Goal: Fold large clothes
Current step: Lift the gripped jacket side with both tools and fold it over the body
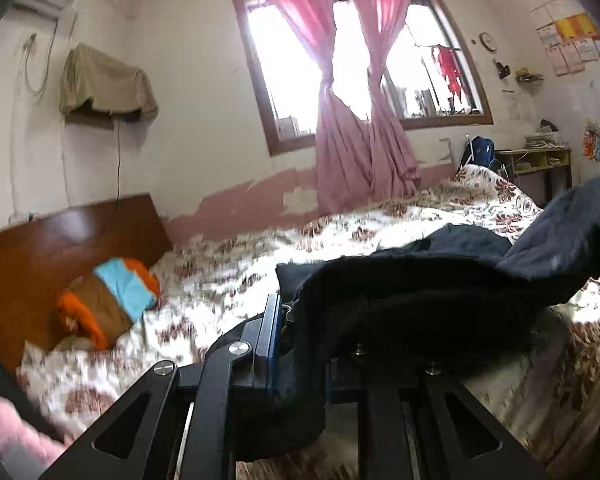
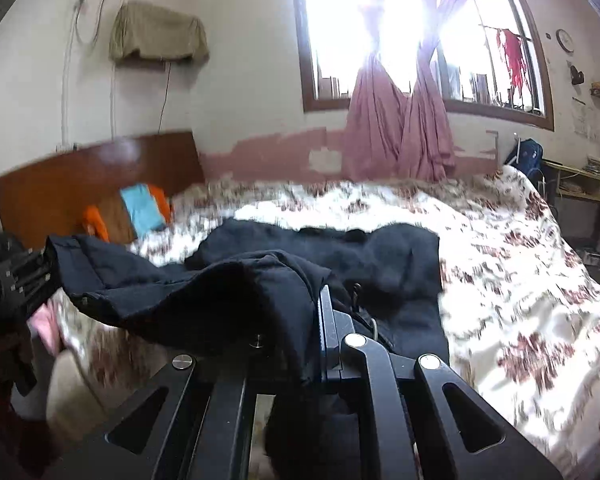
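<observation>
My left claw [image 1: 300, 332] is clamped on the near edge of the dark garment [image 1: 440, 280]; the cloth bunches between the jaws and drapes over the right finger, hiding it. Left of this claw, further off, a striped pillow [image 1: 112, 300] in orange, brown and blue leans against the wooden headboard [image 1: 60, 236]. Ahead of the claw the flowered bedspread [image 1: 260, 264] runs to the wall, with pink curtains [image 1: 352, 128] tied in front of the window [image 1: 284, 80] beyond. To the right of the claw the garment rises in a taut fold toward the frame edge, so that side is lifted off the bed.

In the right view, my right claw [image 2: 312, 320] is also closed on the same garment [image 2: 340, 256], fabric pinched between the jaws and folded over the left finger. Far left of it I see the left claw [image 2: 32, 276] with the other end of the cloth in its grip. The held edge hangs between the two claws above the bedspread [image 2: 520, 264], while the rest of the garment lies flat on the bed just ahead of the right claw. Right of the claw is only bedspread, then a shelf [image 2: 588, 188] by the wall.
</observation>
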